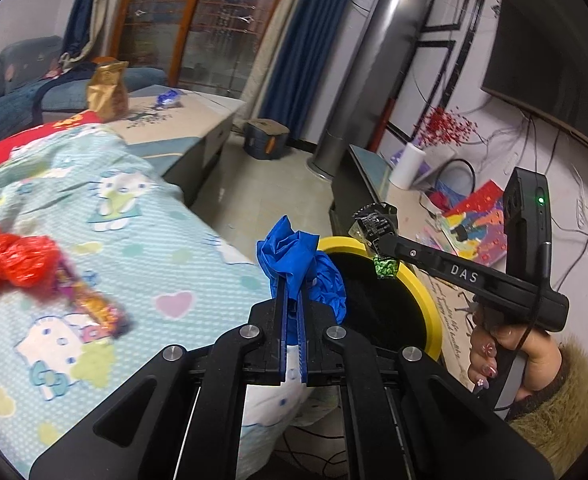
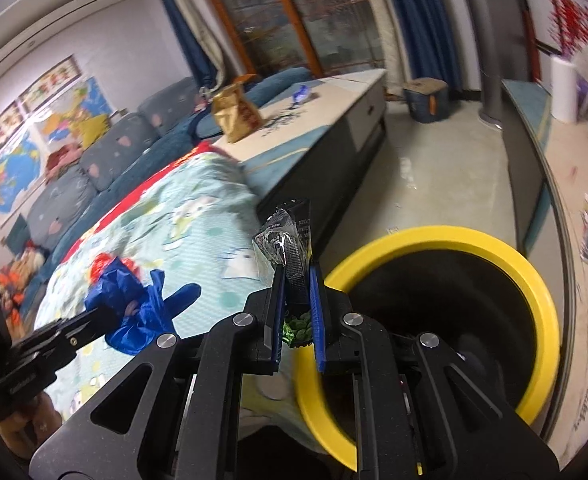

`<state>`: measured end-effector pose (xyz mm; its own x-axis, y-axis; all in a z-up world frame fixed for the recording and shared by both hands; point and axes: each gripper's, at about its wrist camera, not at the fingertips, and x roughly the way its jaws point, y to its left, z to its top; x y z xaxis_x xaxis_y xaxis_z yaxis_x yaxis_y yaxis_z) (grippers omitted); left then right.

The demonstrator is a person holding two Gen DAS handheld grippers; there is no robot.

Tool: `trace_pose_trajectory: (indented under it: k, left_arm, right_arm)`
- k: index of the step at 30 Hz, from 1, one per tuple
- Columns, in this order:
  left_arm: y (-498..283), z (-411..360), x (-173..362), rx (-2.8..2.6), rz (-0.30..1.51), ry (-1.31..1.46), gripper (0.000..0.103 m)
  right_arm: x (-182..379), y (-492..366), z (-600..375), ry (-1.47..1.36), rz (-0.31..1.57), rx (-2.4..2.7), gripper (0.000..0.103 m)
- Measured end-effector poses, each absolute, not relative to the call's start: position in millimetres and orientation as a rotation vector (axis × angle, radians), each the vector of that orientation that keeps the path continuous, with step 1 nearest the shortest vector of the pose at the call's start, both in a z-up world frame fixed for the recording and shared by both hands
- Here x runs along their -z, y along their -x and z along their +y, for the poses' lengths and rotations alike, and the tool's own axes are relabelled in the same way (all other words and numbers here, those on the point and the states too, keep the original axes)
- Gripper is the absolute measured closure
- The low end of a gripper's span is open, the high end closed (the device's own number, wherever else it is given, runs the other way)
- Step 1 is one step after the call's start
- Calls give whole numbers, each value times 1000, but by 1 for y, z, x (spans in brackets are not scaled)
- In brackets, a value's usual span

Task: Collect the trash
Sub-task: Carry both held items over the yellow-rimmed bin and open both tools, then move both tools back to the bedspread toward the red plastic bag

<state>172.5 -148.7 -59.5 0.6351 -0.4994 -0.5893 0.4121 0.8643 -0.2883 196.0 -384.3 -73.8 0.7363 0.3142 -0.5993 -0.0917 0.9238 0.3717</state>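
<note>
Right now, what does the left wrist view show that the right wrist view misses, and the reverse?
Only the left wrist view shows the red bag and orange wrapper lying on the blanket, plus the hand holding the right tongs.

Only the right wrist view shows the wall maps and the bin's dark inside.

Both show the left tongs shut on the blue bag, the right tongs shut on the black wrapper, the yellow-rimmed bin and the gold bag.
</note>
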Motion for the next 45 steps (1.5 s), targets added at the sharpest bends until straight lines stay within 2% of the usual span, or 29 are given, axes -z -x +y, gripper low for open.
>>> trace_pose_trajectory:
  k: [14, 16, 19, 21, 23, 24, 28, 31, 32, 34, 45]
  left_arm:
    - [-187, -222, 94, 644, 786, 93, 99]
    - [-189, -234, 99, 660, 800, 78, 99]
    - [-192, -254, 106, 691, 812, 48, 98]
    - [-194, -263, 111, 693, 813, 24, 85]
    - [-195, -267, 114, 683, 810, 17, 47]
    - [-195, -266, 114, 681, 802, 21, 41]
    - [-192, -255, 111, 642, 765, 12, 19]
    - [-190, -234, 104, 593, 735, 30, 12]
    - [-190, -224, 102, 558, 722, 36, 11]
    - [-192, -209, 97, 510, 705, 48, 11]
    - [-196, -95, 72, 239, 596, 132, 10]
  right_arm:
    - [104, -193, -455, -475, 757, -65, 93]
    - [107, -192, -463, -488, 759, -50, 91]
    - [109, -189, -475, -510, 759, -29, 81]
    - [110, -187, -483, -530, 757, -9, 79]
    - [111, -186, -489, -542, 754, 8, 70]
    - [111, -184, -492, -544, 751, 20, 65]
    - [112, -181, -493, -530, 749, 37, 60]
    - [107, -183, -478, -498, 738, 10, 53]
    - [106, -184, -472, -482, 735, -7, 53]
    - [102, -186, -456, -443, 731, -48, 46]
    - [82, -193, -355, -254, 716, -279, 41]
